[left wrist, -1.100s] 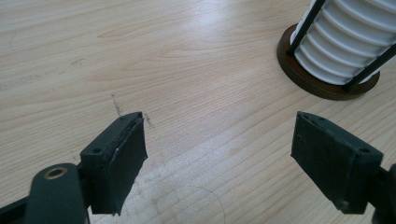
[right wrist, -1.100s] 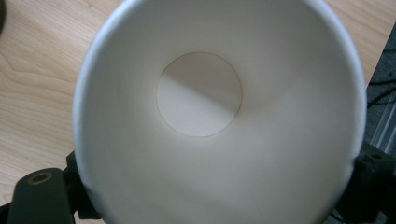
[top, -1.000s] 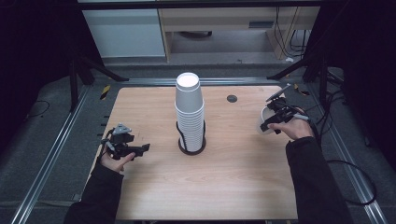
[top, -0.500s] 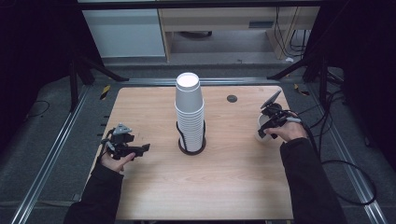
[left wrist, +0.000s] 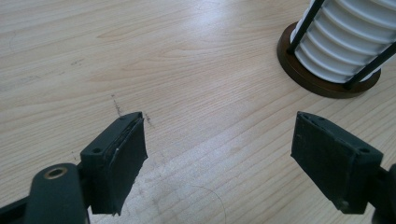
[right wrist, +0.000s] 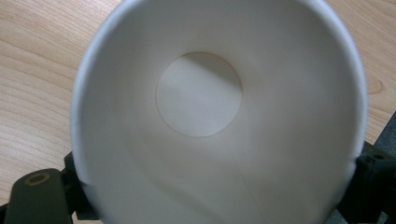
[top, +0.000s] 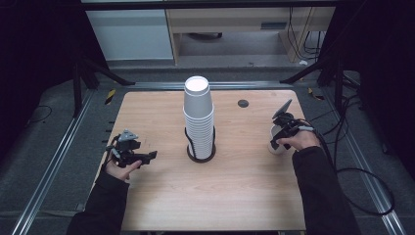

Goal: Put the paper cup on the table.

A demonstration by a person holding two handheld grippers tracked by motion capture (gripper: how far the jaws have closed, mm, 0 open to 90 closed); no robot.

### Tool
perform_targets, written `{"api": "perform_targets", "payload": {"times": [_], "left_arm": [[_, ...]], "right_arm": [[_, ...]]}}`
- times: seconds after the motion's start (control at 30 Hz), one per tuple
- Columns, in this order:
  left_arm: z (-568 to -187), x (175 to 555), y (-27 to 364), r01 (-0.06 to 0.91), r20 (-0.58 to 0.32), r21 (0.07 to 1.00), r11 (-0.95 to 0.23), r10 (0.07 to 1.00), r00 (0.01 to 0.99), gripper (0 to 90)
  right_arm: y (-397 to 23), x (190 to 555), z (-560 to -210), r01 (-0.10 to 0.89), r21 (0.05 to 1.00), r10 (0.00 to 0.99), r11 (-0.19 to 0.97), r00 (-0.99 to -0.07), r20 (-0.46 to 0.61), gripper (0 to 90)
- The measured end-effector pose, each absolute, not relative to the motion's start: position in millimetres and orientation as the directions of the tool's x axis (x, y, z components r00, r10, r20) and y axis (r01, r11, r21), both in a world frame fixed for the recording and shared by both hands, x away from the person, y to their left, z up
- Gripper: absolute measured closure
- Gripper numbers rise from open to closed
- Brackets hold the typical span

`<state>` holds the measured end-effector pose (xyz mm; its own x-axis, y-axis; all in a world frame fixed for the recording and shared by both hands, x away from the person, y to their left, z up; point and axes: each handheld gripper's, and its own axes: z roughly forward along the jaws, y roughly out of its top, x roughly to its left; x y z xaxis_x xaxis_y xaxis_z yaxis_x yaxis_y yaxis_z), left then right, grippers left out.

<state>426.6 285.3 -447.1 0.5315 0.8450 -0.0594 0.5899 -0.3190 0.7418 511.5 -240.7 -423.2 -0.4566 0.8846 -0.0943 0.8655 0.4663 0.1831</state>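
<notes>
A tall stack of white paper cups (top: 198,117) stands in a black wire holder with a round brown base (top: 201,156) at the middle of the wooden table (top: 235,196). The same stack (left wrist: 345,46) and base (left wrist: 322,84) show at the upper right of the left gripper view. My left gripper (top: 149,155) (left wrist: 219,158) rests open near the table's left edge, with only bare wood between its pads. My right gripper (top: 276,142) (right wrist: 217,186) holds a single white paper cup (top: 275,146) (right wrist: 201,93) by its sides, low at the table's right edge. Its jaws have just been opening slightly, with the cup still between them.
A small dark round grommet (top: 243,103) sits in the tabletop at the back right. Metal rails (top: 58,147) run along both sides of the table, and cables (top: 362,186) trail on the floor to the right. Black stand legs (top: 98,73) rise behind the table.
My right hand has come down and slightly nearer with the cup, which now sits low at the table. The left hand and the stack have not moved.
</notes>
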Motion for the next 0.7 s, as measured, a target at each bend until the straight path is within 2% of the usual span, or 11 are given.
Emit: {"api": "perform_targets", "payload": {"times": [0.7], "left_arm": [[-447.4, 426.9, 285.8, 0.59, -0.063, 0.741, -0.321, 0.841, 0.537, 17.0]], "right_arm": [[-239.1, 511.1, -426.4, 0.845, 0.207, 0.87, 0.492, -0.486, -0.087, 5.6]]}}
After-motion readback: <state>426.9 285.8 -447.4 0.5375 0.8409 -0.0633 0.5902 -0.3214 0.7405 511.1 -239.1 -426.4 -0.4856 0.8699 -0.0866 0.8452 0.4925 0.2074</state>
